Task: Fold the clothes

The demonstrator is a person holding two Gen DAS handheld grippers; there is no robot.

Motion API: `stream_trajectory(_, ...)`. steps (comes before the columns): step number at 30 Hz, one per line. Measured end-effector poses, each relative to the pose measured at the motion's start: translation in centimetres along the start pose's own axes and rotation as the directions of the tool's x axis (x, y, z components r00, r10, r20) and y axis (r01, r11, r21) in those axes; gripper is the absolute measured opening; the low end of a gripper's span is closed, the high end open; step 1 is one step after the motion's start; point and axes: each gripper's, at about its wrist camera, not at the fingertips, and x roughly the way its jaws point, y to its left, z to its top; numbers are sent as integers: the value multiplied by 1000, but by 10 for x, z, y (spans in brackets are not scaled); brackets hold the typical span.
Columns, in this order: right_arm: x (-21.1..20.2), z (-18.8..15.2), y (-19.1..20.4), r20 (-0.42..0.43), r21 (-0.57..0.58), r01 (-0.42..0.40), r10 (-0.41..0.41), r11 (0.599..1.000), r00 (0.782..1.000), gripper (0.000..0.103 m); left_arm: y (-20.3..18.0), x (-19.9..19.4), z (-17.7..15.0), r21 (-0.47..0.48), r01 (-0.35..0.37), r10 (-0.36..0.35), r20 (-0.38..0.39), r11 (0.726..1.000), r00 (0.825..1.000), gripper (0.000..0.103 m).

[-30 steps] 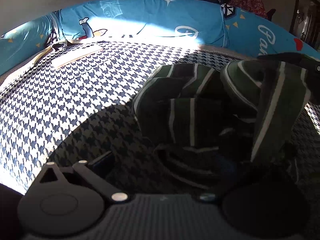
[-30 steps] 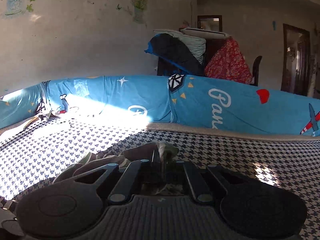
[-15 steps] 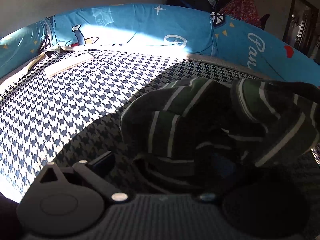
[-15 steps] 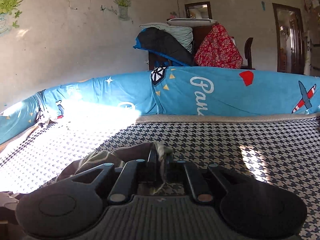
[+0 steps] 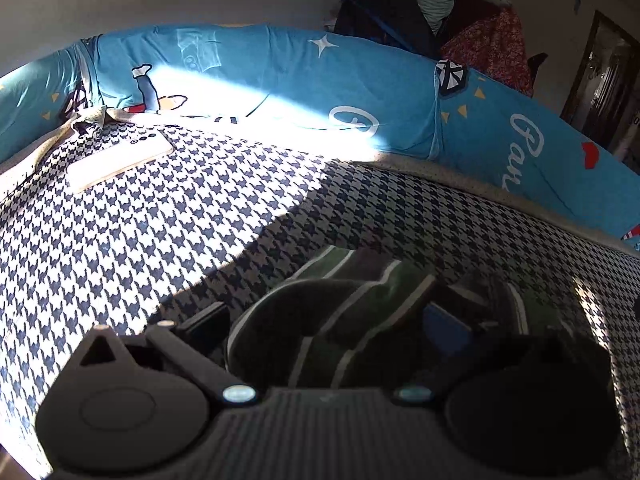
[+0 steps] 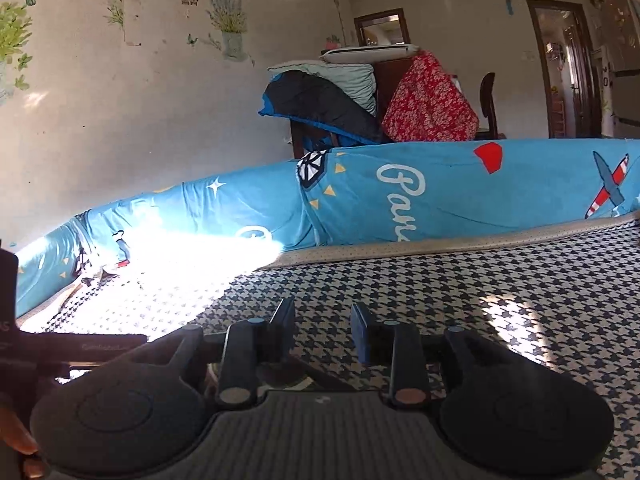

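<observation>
A dark green garment with white stripes [image 5: 360, 304] lies bunched on the houndstooth bed cover [image 5: 120, 240], in shadow. In the left wrist view my left gripper [image 5: 324, 324] is open wide, low over the bed. The garment sits between its fingers and drapes over the right one, so only a blue pad [image 5: 444, 324] shows there. In the right wrist view my right gripper [image 6: 323, 328] is open with nothing between its fingers, just above the bed cover [image 6: 520, 280]. The garment is not visible in that view.
A white flat phone-like object [image 5: 120, 160] lies on the sunlit far left of the bed. A blue printed bolster [image 6: 440, 192] rims the far side. Behind it, piled bedding and a red floral cloth [image 6: 428, 104] cover furniture, with a doorway [image 6: 568, 68] at right.
My right gripper was shut on the garment and has let it go. The garment dropped from a raised drape onto the bed, and the left gripper moved in close over it.
</observation>
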Motion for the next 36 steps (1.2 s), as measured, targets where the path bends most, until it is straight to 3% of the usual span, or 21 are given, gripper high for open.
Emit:
stream_trajectory(4,10,-7,23,-55,-87,-79,75,993,996,48,-5,19,12,-17,10,-11,-15,1000,1000,103)
stream_trajectory(8,20,-16,41,-107,-158,-110,94,981,990,50,-3,34,17,-53,22,-24,-36,998,999,103)
stream_trajectory(14,36,-24,51,-155,-206,-79,48,975,987,49,4,53,19,-116,47,-57,-87,992,995,103)
stream_trajectory(15,37,-25,51,-158,-208,-76,43,975,986,47,4,55,20,-119,49,-60,-89,992,994,103)
stream_trajectory(19,39,-25,48,-158,-217,-68,34,974,987,18,6,60,25,-144,64,-77,-89,988,993,103)
stream_trajectory(24,32,-21,41,-120,-200,-49,25,979,992,14,6,67,24,-143,51,-67,-109,988,992,103)
stream_trajectory(26,28,-17,34,-95,-180,-23,6,983,995,13,6,67,21,-127,37,-52,-112,991,992,103)
stream_trajectory(30,22,-6,13,-55,-102,70,-76,992,996,9,9,67,10,-75,-65,56,-124,995,991,103)
stream_trajectory(36,16,0,-22,-61,-37,269,-271,962,961,7,18,58,-9,-52,-88,80,-144,995,986,103)
